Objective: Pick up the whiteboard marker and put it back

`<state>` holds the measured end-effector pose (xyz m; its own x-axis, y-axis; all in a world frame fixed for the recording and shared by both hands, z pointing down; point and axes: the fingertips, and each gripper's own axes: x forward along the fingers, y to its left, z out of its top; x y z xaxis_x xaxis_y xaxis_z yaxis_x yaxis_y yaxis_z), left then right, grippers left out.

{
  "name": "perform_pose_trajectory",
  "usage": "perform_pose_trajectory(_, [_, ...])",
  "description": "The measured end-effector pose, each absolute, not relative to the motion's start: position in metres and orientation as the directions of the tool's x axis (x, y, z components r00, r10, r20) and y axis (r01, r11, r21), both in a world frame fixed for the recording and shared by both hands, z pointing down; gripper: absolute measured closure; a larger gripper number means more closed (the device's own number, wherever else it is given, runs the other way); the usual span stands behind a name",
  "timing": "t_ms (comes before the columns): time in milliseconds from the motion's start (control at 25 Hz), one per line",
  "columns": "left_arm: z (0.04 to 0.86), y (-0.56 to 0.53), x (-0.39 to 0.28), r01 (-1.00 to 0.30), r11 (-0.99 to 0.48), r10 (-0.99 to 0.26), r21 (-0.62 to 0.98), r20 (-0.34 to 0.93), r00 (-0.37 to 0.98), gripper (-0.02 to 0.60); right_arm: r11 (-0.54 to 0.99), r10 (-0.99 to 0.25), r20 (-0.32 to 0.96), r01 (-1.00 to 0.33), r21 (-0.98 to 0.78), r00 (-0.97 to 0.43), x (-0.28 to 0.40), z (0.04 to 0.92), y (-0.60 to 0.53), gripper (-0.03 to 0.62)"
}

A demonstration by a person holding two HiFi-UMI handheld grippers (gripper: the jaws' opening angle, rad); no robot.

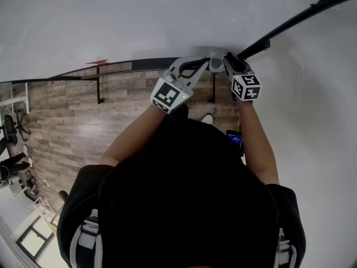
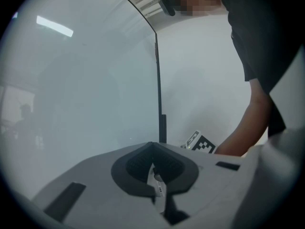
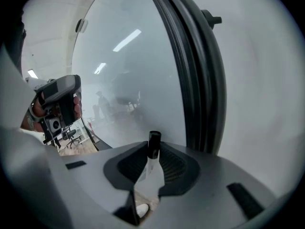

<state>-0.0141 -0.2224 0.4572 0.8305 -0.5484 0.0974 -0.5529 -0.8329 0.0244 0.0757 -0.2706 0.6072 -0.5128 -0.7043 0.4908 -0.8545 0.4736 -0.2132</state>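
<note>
Head view: both grippers are raised at the whiteboard's [image 1: 139,15] lower edge, left gripper [image 1: 203,66] beside right gripper [image 1: 230,60]; the marker cannot be made out here.

Left gripper view: left gripper [image 2: 153,168] jaws stand together. A white sliver [image 2: 158,185] shows in the slit, nature unclear.

Right gripper view: right gripper [image 3: 152,156] jaws are clamped on the whiteboard marker [image 3: 148,175] at its white barrel. Its black end [image 3: 154,142] points up, near the board's black frame [image 3: 200,80].

The marker is judged light, stiff and smooth. It is likely to pivot or roll, so a mid-barrel hold across its length suits it best.
</note>
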Motion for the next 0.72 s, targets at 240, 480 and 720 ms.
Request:
perform_pose_trajectory(240, [0.456, -0.222, -0.017, -0.557, -0.830, -0.552, 0.024, 0.099, 0.828, 0.578, 0.476, -0.702, 0.498, -0.855, -0.203, -0.509, 0.073, 0.607, -0.268, 0.515])
perform_pose_trajectory(480, [0.455, -0.220, -0.013, -0.547, -0.837, -0.542, 0.028, 0.101, 0.834, 0.578, 0.463, -0.710, 0.493, -0.861, -0.213, -0.503, 0.078, 0.606, -0.261, 0.473])
perform_pose_trajectory(720, [0.458, -0.215, -0.007, -0.540, -0.841, -0.534, 0.038, 0.107, 0.839, 0.578, 0.457, -0.727, 0.471, -0.864, -0.212, -0.500, 0.093, 0.595, -0.251, 0.453])
